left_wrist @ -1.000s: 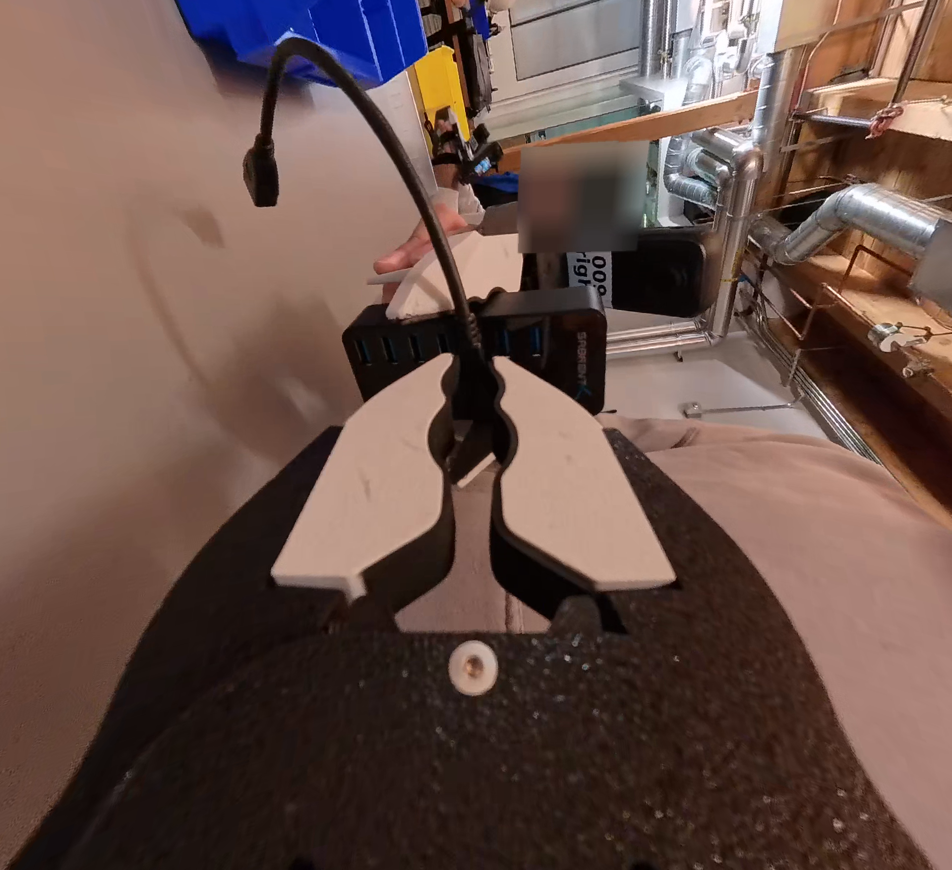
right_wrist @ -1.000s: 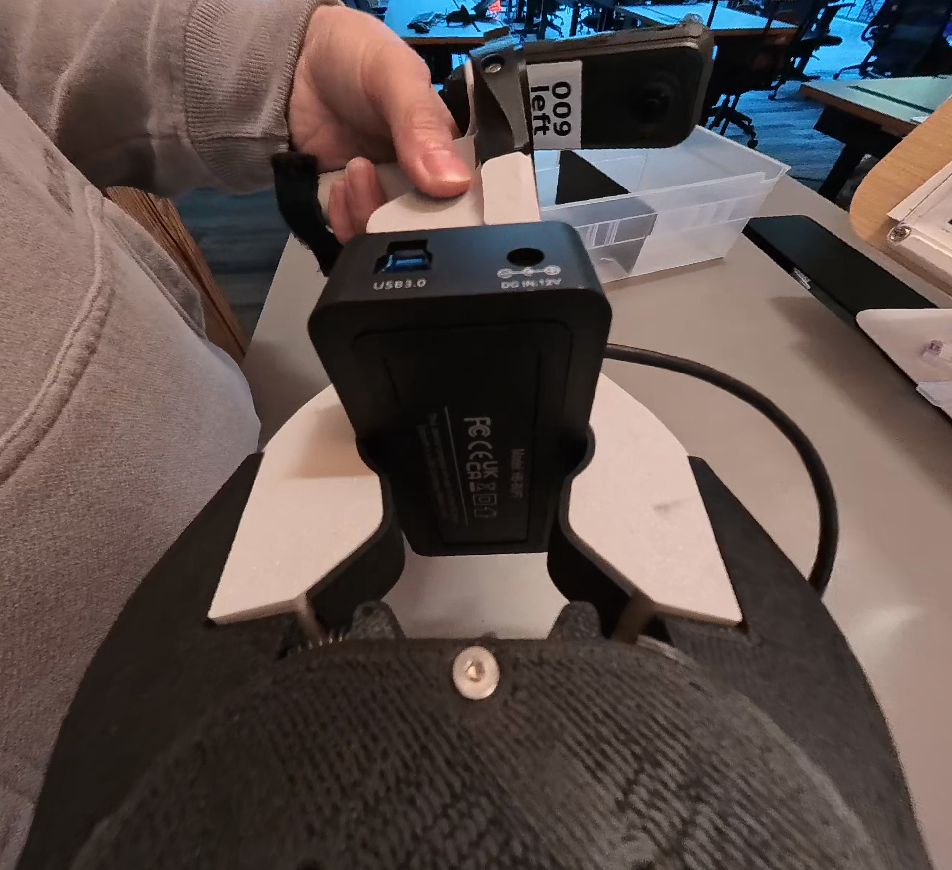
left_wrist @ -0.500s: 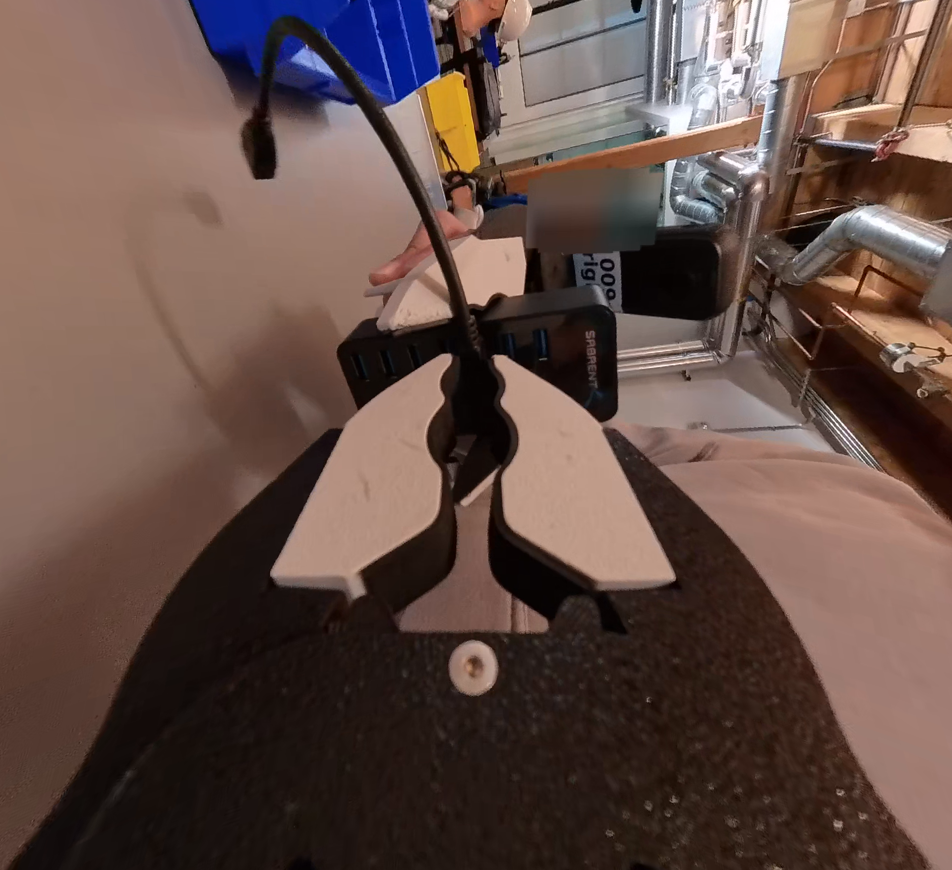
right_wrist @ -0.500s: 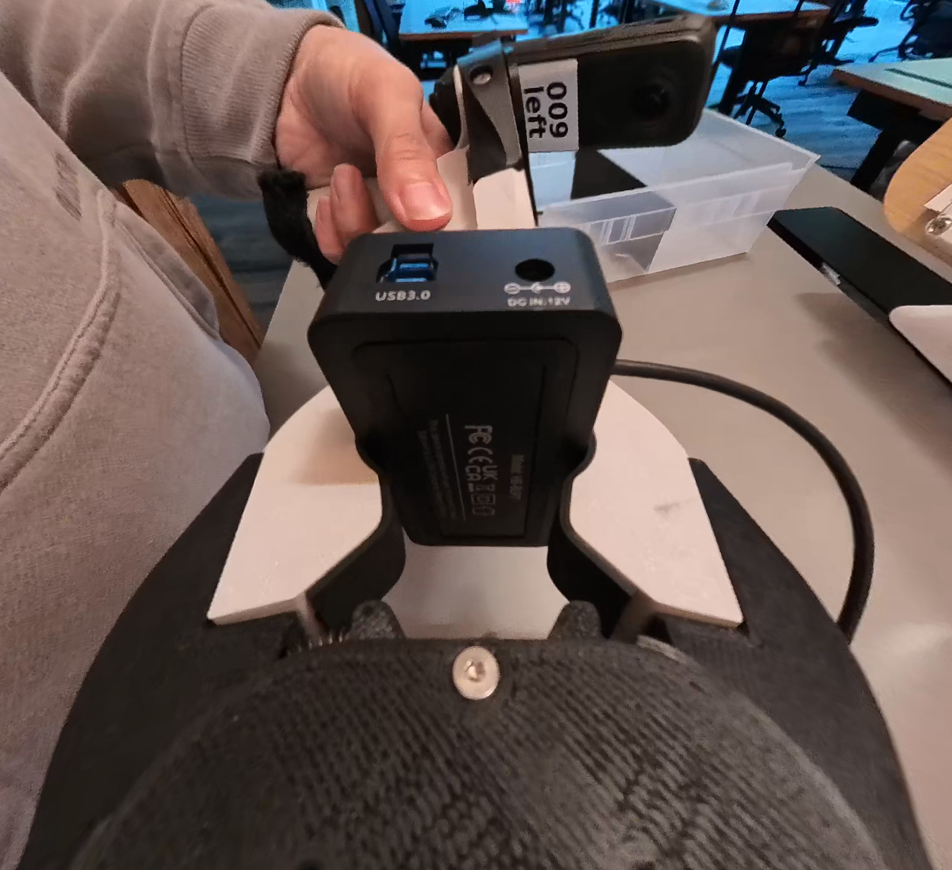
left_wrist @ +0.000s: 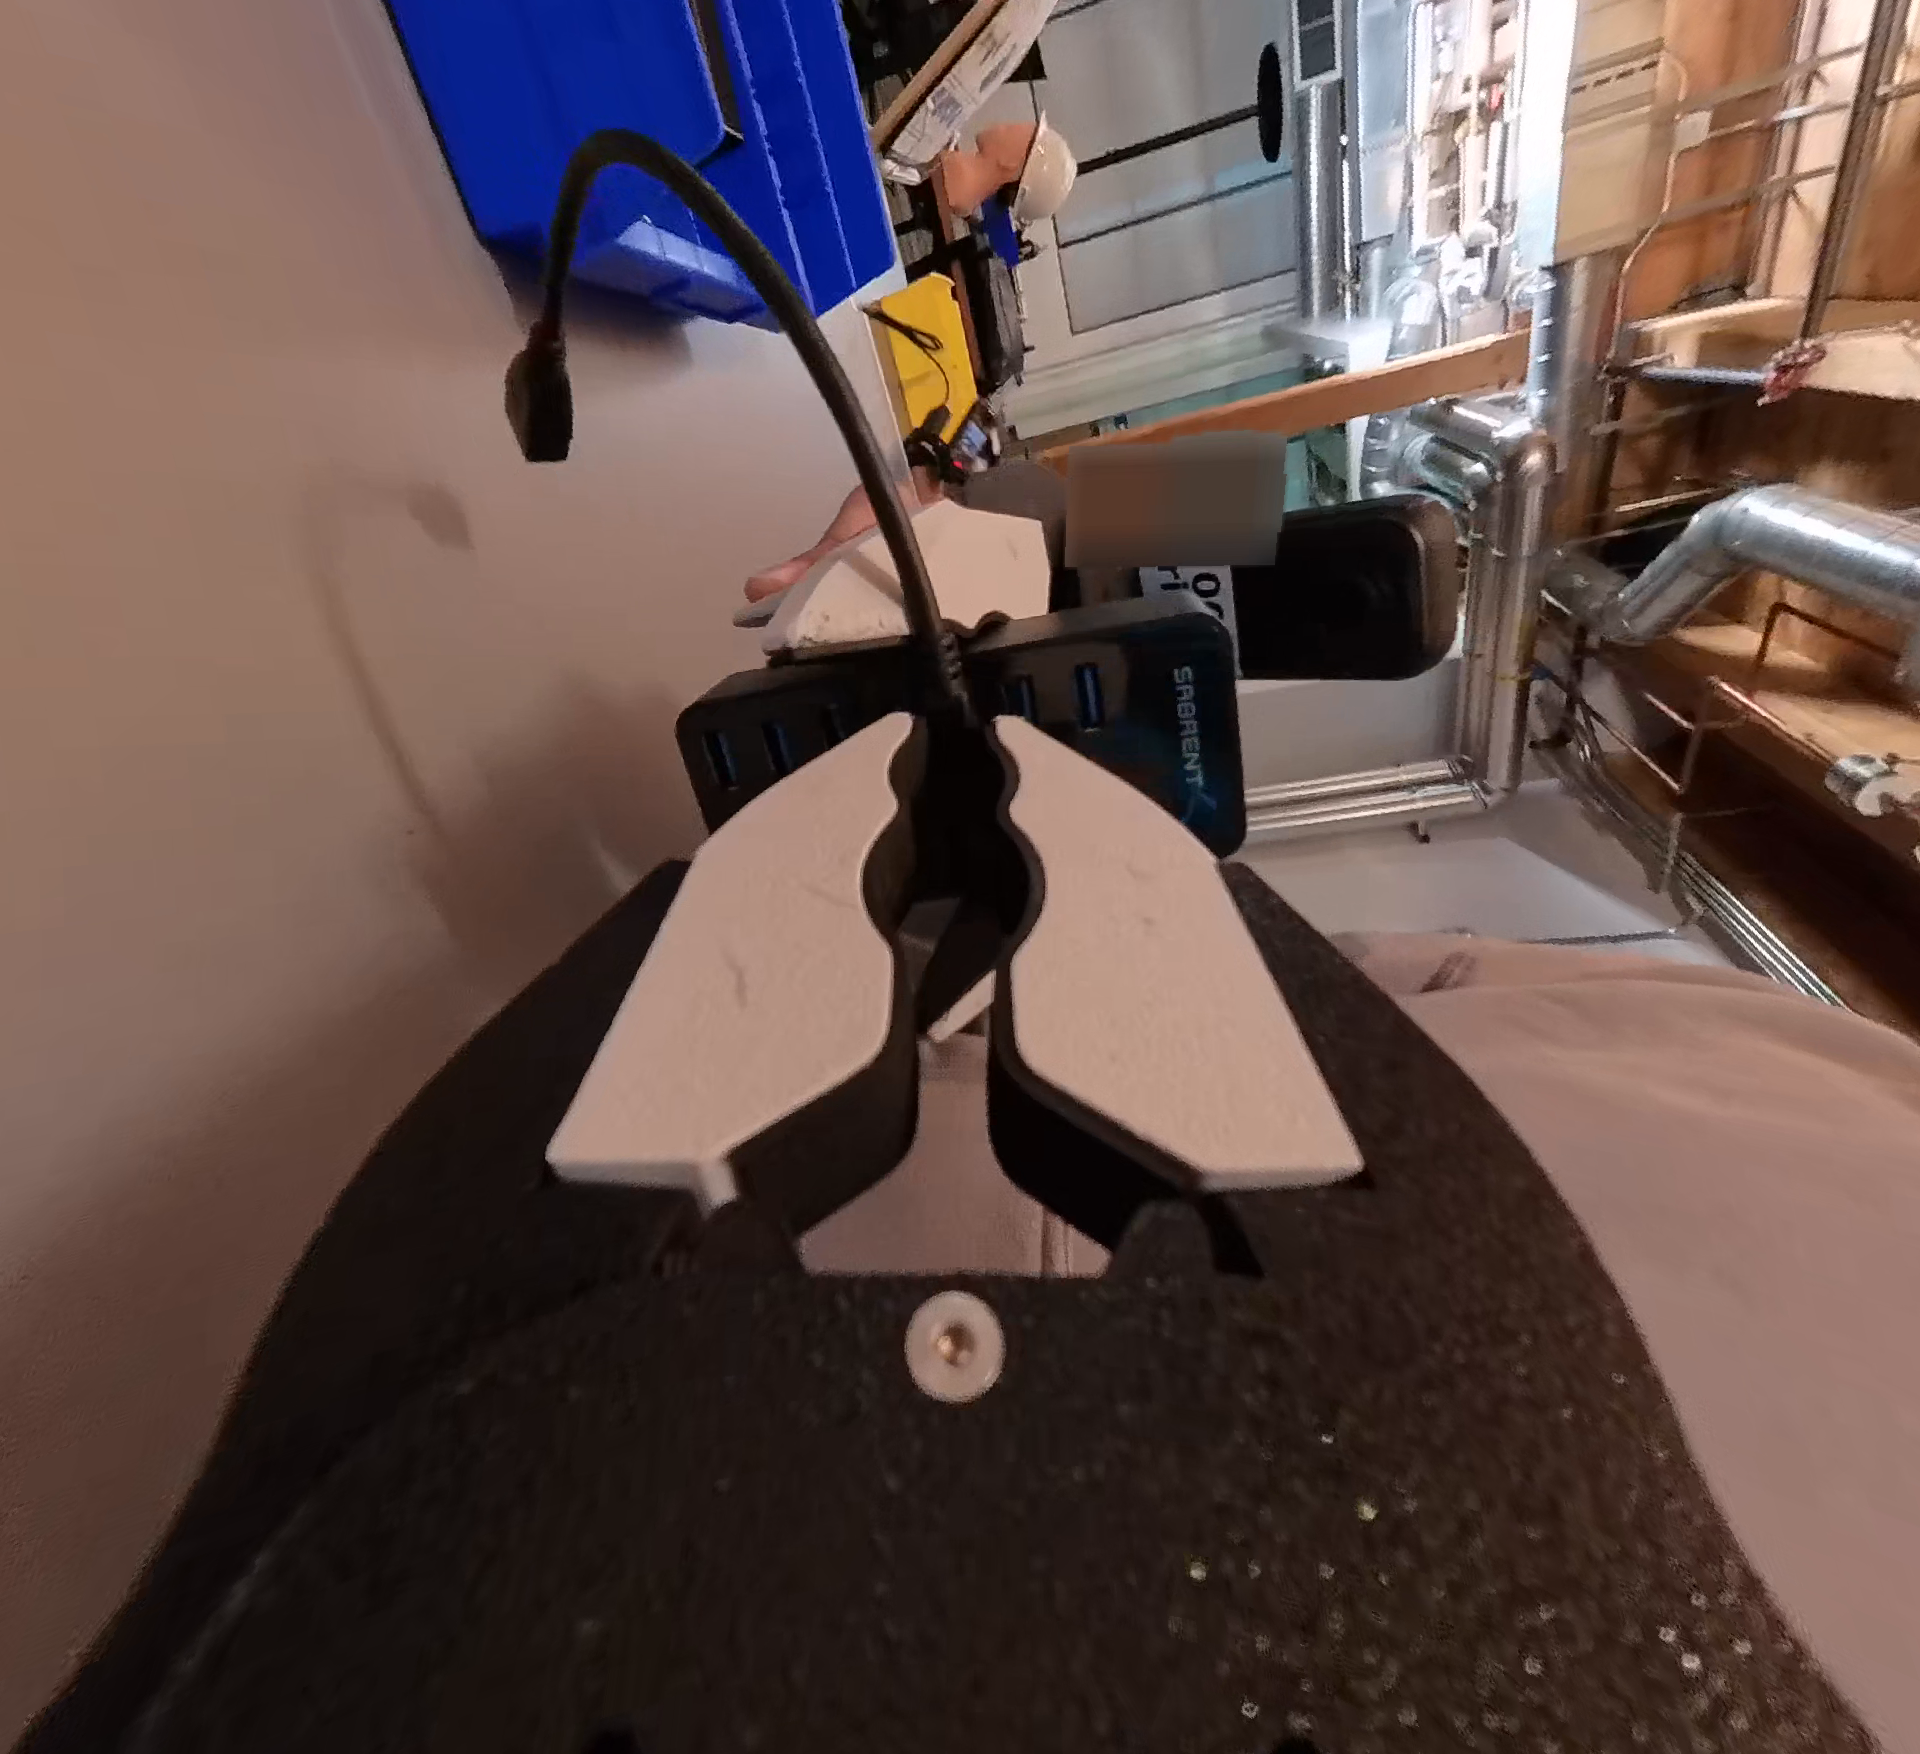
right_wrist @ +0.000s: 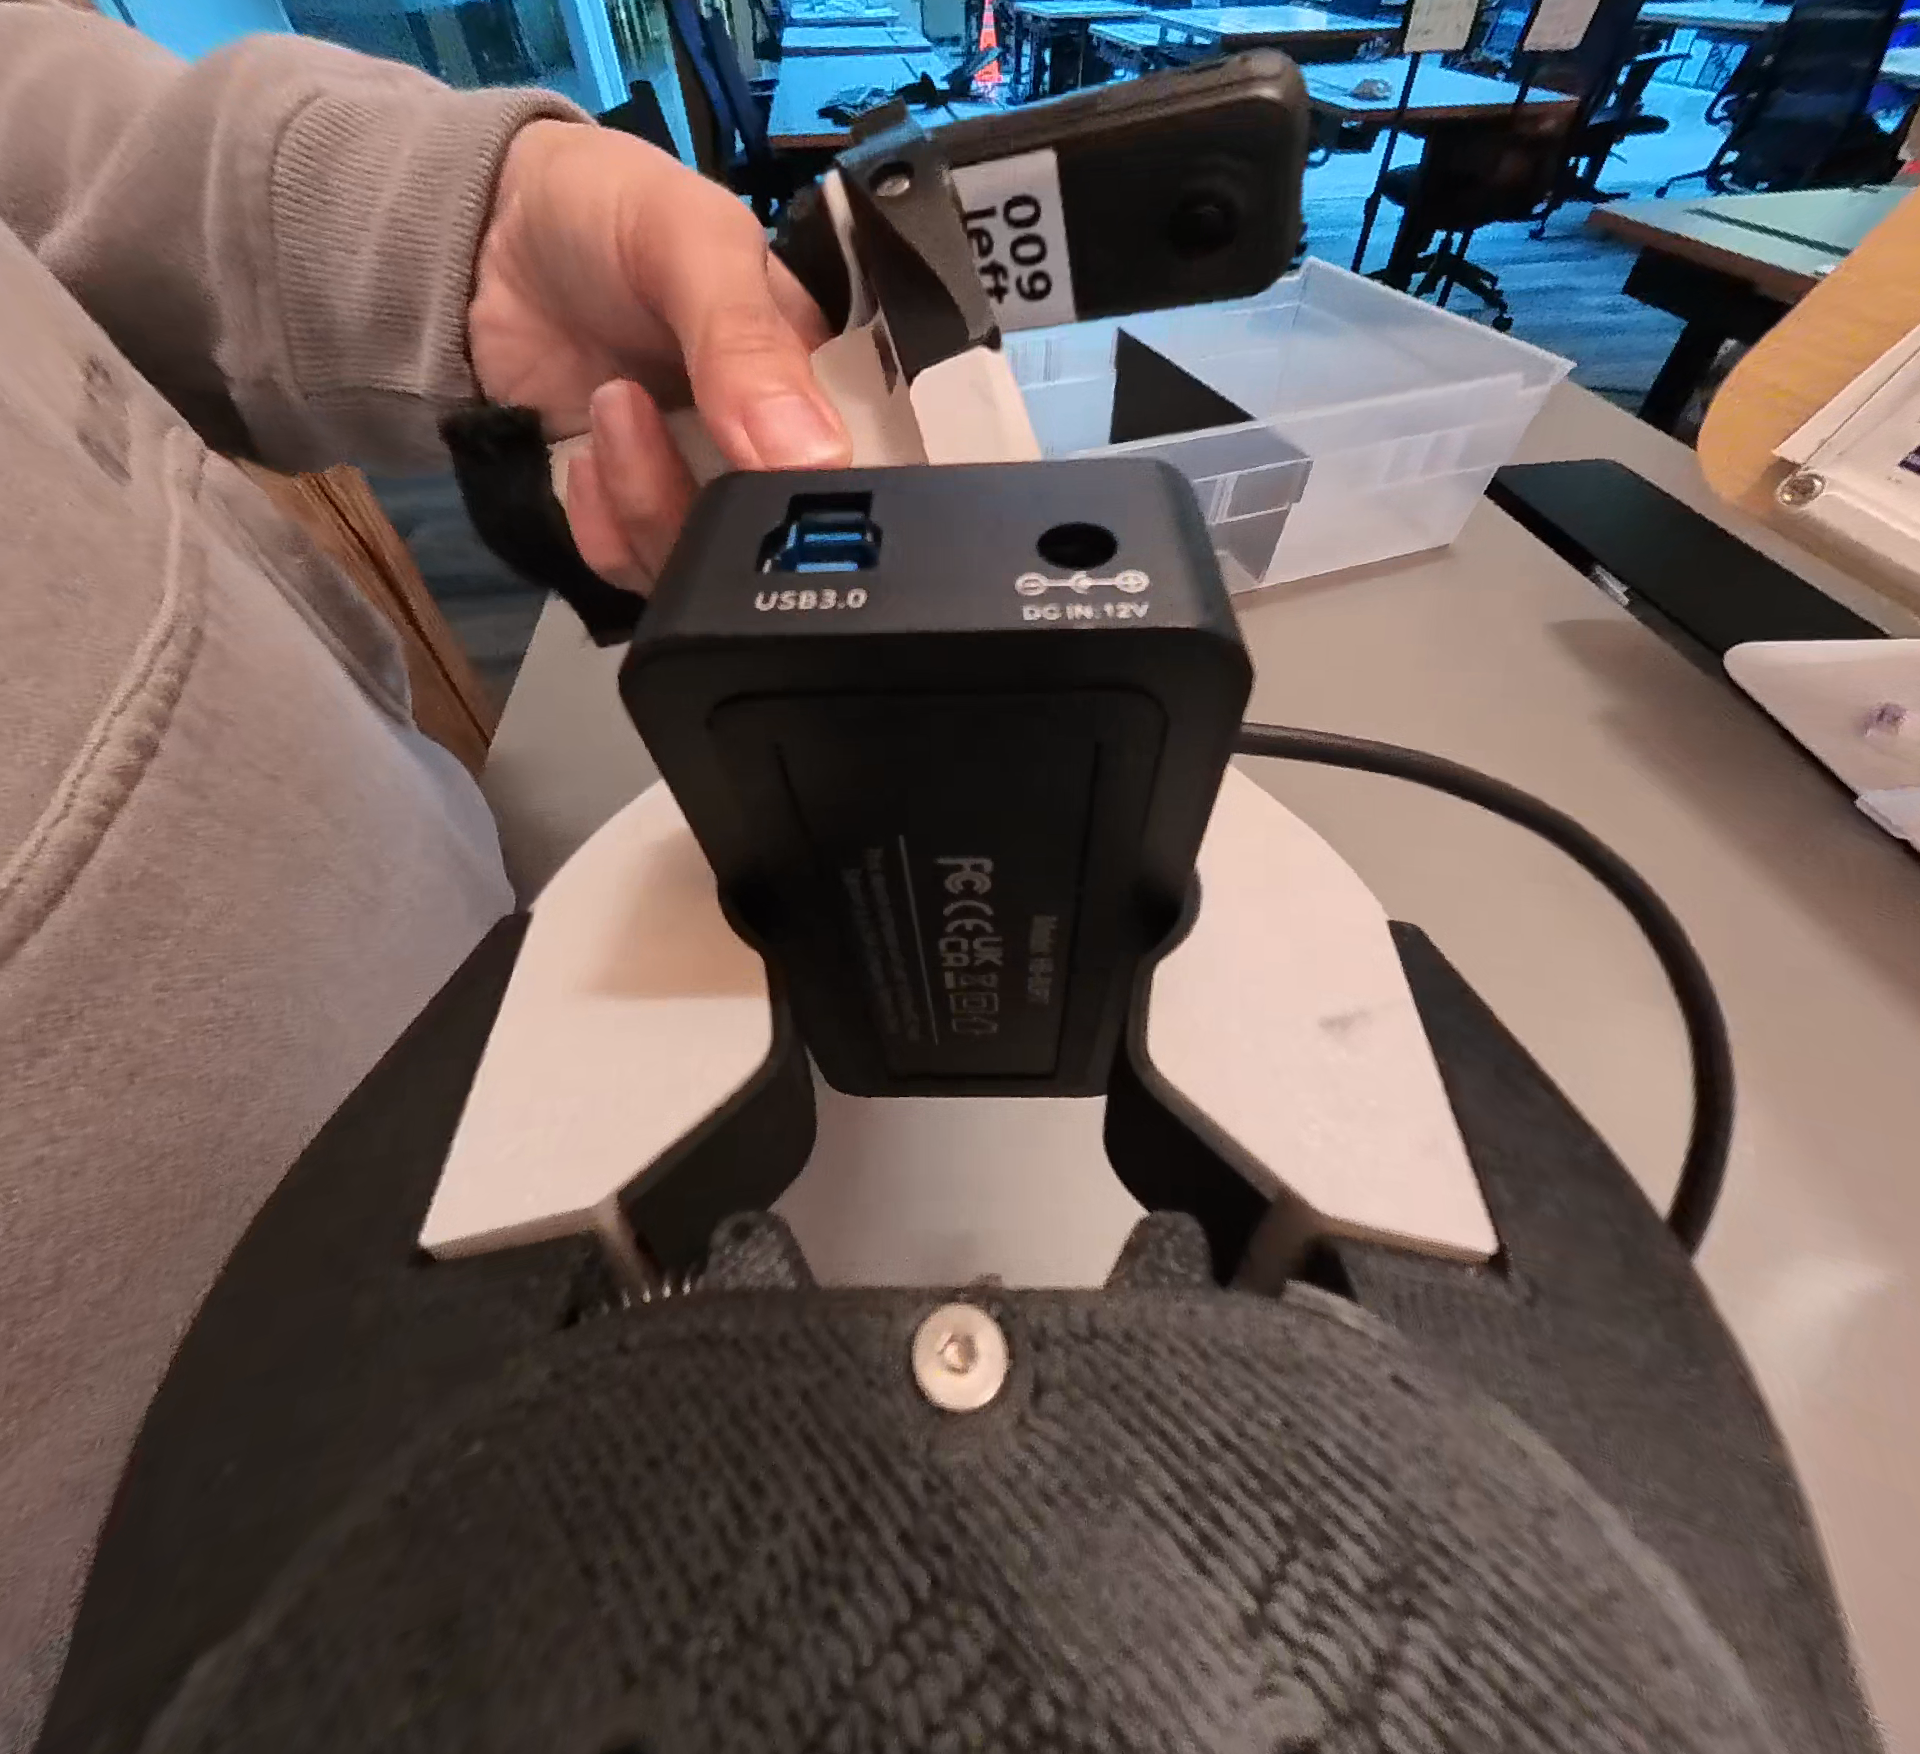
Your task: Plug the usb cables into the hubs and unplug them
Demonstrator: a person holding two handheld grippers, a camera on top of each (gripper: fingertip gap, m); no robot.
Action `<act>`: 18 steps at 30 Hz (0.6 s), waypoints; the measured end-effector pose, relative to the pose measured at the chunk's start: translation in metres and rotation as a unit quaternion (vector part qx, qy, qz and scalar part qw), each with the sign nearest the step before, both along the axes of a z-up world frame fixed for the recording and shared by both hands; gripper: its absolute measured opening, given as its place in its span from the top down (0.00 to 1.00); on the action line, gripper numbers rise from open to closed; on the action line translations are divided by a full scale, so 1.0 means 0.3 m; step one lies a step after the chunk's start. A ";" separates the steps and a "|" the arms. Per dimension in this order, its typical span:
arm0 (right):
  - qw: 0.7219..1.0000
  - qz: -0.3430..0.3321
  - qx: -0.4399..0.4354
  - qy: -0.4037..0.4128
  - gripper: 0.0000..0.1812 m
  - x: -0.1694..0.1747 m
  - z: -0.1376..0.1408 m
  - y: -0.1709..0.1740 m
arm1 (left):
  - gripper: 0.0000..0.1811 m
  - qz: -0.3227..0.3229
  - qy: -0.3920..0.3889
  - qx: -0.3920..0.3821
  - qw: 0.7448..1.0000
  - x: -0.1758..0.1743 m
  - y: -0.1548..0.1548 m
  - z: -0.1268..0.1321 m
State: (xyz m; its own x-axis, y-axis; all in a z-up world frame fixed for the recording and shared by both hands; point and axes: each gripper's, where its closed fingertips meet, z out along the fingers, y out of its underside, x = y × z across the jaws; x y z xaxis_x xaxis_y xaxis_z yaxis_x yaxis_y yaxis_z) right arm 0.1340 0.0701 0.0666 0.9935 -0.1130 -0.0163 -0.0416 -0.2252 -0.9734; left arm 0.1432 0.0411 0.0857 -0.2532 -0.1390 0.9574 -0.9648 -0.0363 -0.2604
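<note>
Between the two white fingers of the left tongs (left_wrist: pixel 956 748) sits the black plug end of a thin black USB cable (left_wrist: pixel 831 354), and the tongs are squeezed tight on it. Just past their tips is the black box-shaped plastic USB hub (left_wrist: pixel 1143 728), with its row of blue ports facing them. I cannot tell if the plug is pushed into a port. From the tips the cable curves up and away, and its small black far plug (left_wrist: pixel 540 405) hangs free in the air.

The right tongs (right_wrist: pixel 961 894) are clamped on the sides of the same hub (right_wrist: pixel 935 769). Beyond the hub, a bare hand (right_wrist: pixel 644 302) holds the left tongs. Farther off, a clear plastic tray (right_wrist: pixel 1403 416) rests on the grey bench (right_wrist: pixel 1507 769).
</note>
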 end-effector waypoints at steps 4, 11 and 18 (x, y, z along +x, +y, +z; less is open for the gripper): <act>1.000 0.005 0.002 -0.014 0.61 -0.010 0.028 0.005 | 0.95 -0.033 0.007 -0.021 0.999 -0.017 0.007 0.025; 0.999 0.002 -0.020 -0.035 0.61 -0.009 0.034 -0.003 | 0.96 -0.067 -0.055 0.018 0.996 -0.054 -0.018 0.020; 0.997 0.007 -0.057 -0.060 0.61 -0.014 0.020 -0.018 | 0.92 -0.073 0.027 -0.027 0.997 -0.049 -0.018 0.037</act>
